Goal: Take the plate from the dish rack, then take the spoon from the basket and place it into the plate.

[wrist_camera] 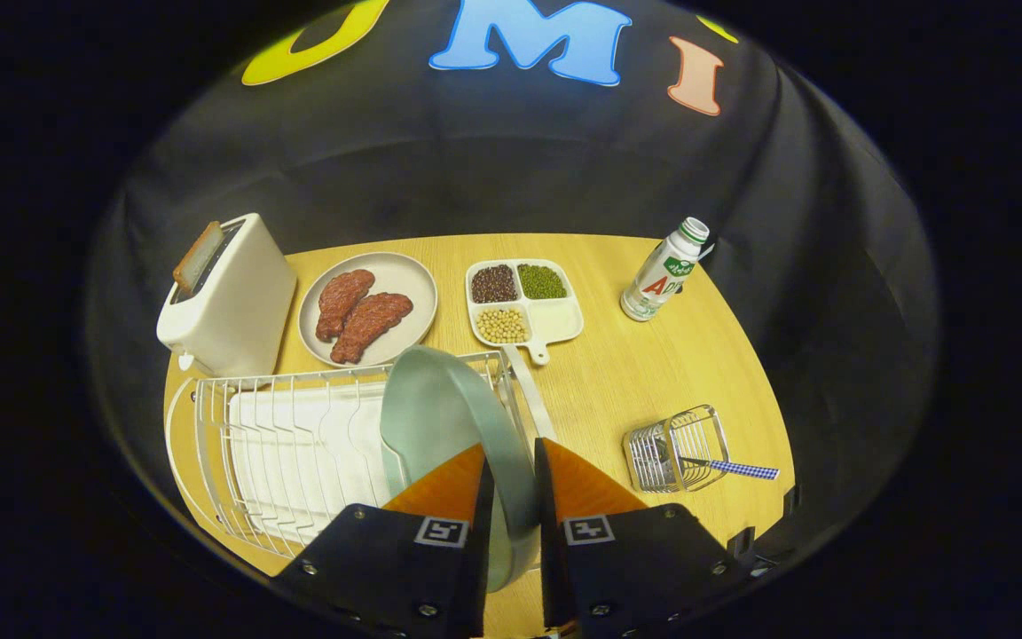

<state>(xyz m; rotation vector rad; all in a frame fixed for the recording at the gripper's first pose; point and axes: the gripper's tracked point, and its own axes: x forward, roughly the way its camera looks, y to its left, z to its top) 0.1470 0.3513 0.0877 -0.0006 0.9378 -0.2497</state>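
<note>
Gripping the pale green plate (440, 408) by its rim, gripper (511, 466) fingers closed on either side of it. Plate standing on edge at the right end of the white dish rack (298, 444), tilted. Spoon (733, 468) with blue checked handle poking out of the wire basket (675, 448), to the right of the fingers. Beyond the rack: toaster (227, 297), plate of meat (367, 308), divided dish of beans (524, 302), bottle (666, 271).
</note>
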